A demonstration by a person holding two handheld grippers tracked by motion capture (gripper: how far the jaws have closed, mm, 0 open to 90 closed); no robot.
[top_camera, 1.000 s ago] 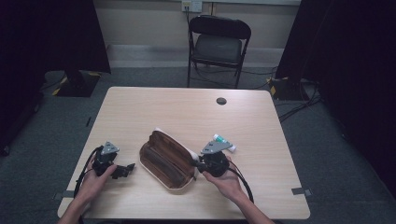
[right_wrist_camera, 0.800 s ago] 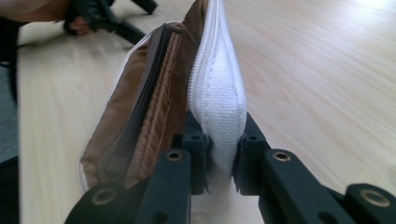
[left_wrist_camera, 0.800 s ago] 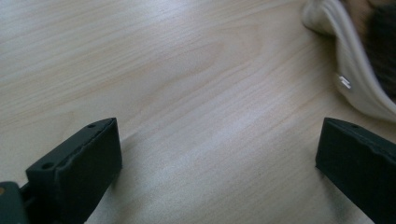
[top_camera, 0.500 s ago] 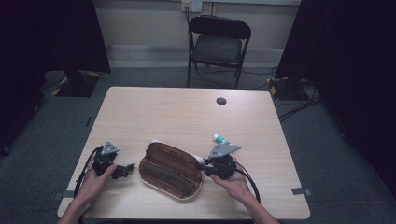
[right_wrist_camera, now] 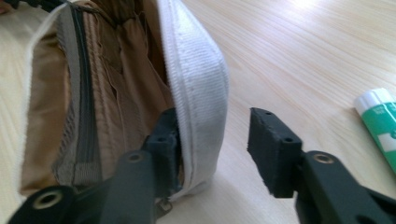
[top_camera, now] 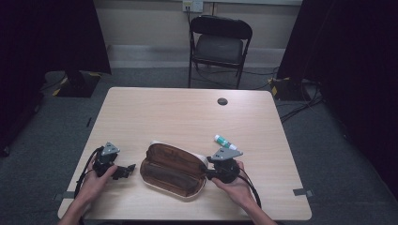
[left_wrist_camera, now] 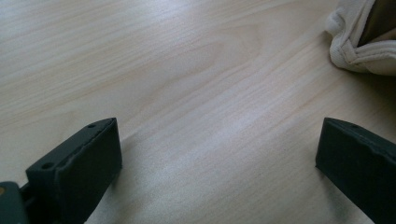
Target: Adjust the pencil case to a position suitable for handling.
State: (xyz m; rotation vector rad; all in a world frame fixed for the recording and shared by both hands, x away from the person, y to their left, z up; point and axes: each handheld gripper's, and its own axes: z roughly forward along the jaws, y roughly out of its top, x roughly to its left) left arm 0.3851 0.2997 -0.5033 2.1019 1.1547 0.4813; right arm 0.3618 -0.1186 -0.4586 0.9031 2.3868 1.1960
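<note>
An open pouch [top_camera: 171, 168], brown inside and white outside, lies near the table's front edge. My right gripper [top_camera: 207, 171] is at its right end. In the right gripper view the right gripper [right_wrist_camera: 215, 140] is open: one jaw is inside the pouch [right_wrist_camera: 116, 84], the other is outside, and the white rim stands between them unclamped. My left gripper [top_camera: 128, 169] rests on the table left of the pouch, a short gap away. In its own view the left gripper [left_wrist_camera: 217, 154] is open wide over bare wood, with a white pouch corner [left_wrist_camera: 359, 46] at the upper right.
A green and white tube [top_camera: 225, 142] lies on the table [top_camera: 187, 117] just behind the right gripper, and the tube [right_wrist_camera: 380, 121] appears at the right edge of the right gripper view. A small black disc [top_camera: 222, 101] sits near the far edge. A folding chair [top_camera: 218, 42] stands beyond the table.
The pouch has swung from a slanted lie to a flatter one and gapes wider. My right gripper moved slightly right and toward the person. The left gripper stayed put.
</note>
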